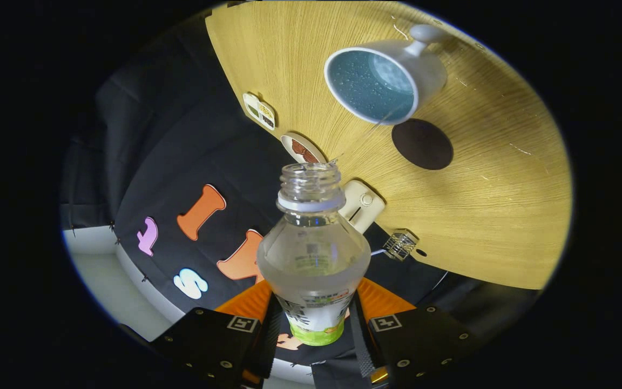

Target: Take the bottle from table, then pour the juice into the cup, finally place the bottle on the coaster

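Pale wood-grain bench fills the scene beyond the fingers, its surface tipped steeply in this view, with its near edge running along the black cloth wall. Both fingers of the gripper are clamped on the lower body of a clear plastic bottle, one pressing each side just above its green label band. The bottle's cap is off and its open neck points ahead toward the bench. Beyond the neck stands a white cup with a blue inside and a handle on its far side; droplets speckle the inner wall. A thin thread of liquid runs from the bottle's mouth to the cup's rim. Just beside the cup, on its near side, lies a dark round coaster, bare. Along the bench edge sit several small flat items and a little wire cage-like object. Open wood stretches wide past the coaster.
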{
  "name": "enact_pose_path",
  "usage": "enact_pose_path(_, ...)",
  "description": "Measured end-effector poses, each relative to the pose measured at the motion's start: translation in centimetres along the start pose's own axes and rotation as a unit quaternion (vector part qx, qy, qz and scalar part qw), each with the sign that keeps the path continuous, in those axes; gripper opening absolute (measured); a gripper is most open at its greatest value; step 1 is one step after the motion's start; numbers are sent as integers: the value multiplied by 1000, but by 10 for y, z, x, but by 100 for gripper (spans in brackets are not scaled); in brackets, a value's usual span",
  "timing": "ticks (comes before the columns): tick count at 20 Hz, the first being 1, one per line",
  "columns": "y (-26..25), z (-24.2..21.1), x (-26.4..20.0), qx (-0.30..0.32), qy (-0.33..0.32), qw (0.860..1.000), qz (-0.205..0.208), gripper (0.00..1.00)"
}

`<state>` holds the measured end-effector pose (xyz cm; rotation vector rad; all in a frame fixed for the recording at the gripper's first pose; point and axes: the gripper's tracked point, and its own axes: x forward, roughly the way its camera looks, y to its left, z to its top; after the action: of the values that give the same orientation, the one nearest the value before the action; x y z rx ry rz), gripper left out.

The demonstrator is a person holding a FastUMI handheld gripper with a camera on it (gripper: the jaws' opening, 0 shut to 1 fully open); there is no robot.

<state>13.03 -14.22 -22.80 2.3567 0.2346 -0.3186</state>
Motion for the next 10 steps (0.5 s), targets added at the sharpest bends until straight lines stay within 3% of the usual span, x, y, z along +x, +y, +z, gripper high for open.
enact_pose_path(6, -7, 3, 2, -92, -5, 996, -12, 61)
enact_pose_path(10, -7, 15, -1, -212, -29, 976, -25, 61)
